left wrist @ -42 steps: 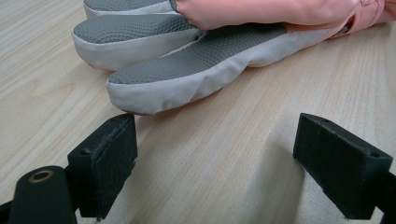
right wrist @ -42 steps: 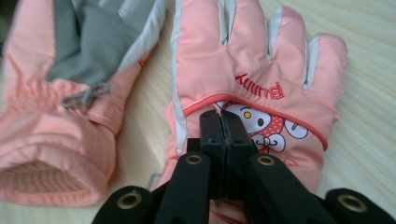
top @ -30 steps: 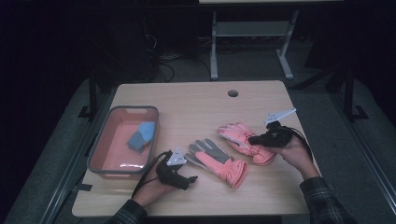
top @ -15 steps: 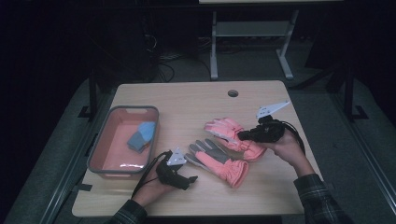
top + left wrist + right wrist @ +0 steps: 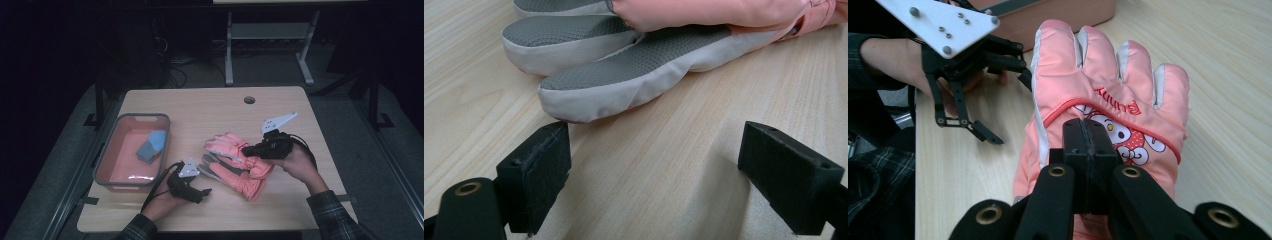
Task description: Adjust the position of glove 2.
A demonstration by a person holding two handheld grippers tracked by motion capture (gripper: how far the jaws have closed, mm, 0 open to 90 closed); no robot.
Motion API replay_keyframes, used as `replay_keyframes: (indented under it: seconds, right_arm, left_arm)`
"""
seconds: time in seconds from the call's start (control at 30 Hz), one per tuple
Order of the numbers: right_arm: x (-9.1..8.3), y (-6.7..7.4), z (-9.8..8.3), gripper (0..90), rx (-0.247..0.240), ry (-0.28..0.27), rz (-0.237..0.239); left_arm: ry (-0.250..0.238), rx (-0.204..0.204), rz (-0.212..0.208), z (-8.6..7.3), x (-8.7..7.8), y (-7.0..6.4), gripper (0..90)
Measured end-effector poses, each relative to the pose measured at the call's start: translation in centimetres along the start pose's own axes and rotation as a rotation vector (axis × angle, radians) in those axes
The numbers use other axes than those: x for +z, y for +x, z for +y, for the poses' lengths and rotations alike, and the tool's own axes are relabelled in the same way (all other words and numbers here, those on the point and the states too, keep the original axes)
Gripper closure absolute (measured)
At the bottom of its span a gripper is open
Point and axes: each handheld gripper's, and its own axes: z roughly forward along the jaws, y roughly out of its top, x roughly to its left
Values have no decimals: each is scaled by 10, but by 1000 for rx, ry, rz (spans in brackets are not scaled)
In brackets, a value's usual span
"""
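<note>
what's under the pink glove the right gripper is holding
The pink glove in the right gripper lies partly over the second glove, whose grey palm side faces up on the table. How much of that lower glove it covers is hidden.

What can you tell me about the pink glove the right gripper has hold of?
The pink glove is a padded child's glove of smooth fabric with pale grey strips between its fingers, a cartoon bunny and the word "Bunny" on its back. The right gripper has its jaws pinched shut on the back of it, near the cuff. It lies back up, fingers spread toward the tray, and overlaps the second glove on the table.
</note>
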Motion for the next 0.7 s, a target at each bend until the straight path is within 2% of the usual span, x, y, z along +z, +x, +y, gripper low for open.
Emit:
replay_keyframes:
  seconds: [0.23,0.57,0.6,0.7]
  right_arm:
    - [11,8,2,900,-14,17,17]
    - [26,12,2,900,-33,42,26]
    - [27,12,1,900,-17,41,35]
    - [30,12,-1,900,-12,52,44]
  left_arm:
    - [0,0,0,0,0,0,129]
    - [-1,0,0,0,0,0,129]
    - [-2,0,0,0,0,0,129]
    - [-2,0,0,0,0,0,129]
